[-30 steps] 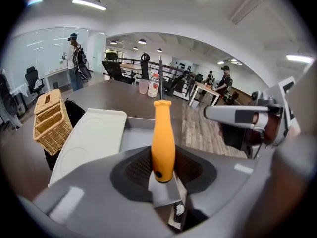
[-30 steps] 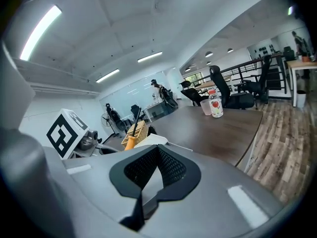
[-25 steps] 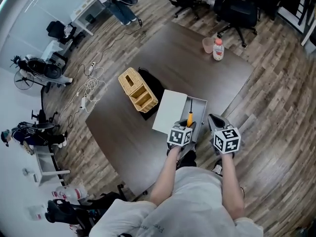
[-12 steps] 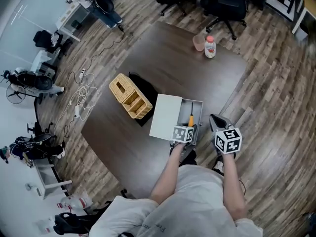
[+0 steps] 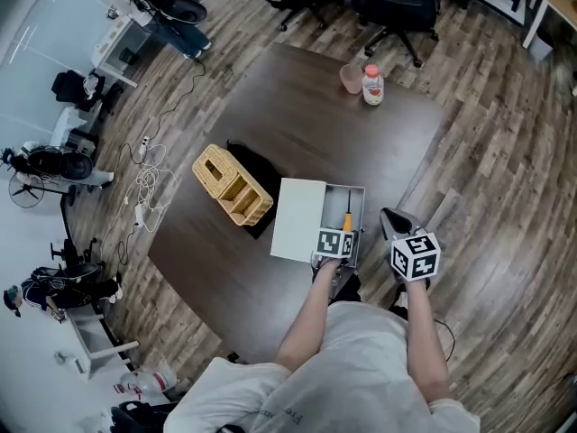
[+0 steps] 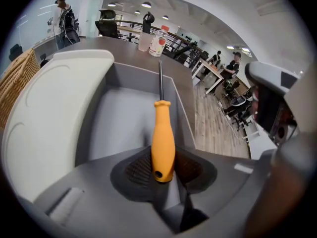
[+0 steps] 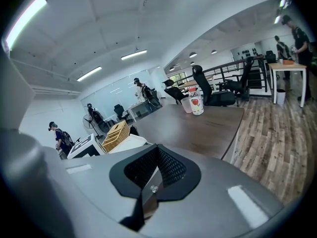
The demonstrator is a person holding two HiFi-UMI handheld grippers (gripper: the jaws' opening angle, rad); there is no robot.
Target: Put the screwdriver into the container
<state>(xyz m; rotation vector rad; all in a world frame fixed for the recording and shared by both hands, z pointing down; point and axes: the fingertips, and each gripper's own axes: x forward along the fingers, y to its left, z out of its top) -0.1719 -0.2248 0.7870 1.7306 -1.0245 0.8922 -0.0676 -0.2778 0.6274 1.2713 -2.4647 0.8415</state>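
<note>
Left gripper [image 5: 341, 239]: tilted steeply down, jaws clamped on the screwdriver [image 6: 163, 150] handle.
Right gripper [image 5: 393, 220]: alongside, jaws together, empty.

The screwdriver [image 6: 163, 148] has a smooth, glossy orange plastic handle and a dark metal shaft. The container [image 6: 119, 118] looks smooth matt grey. At its ten o'clock, a rough woven wicker basket [image 5: 233, 185]. The counter [image 5: 306, 124] is matt dark brown.

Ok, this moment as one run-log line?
phase: placing | left gripper: shut on screwdriver, held over open container | right gripper: shut, empty | screwdriver: not yet released
</note>
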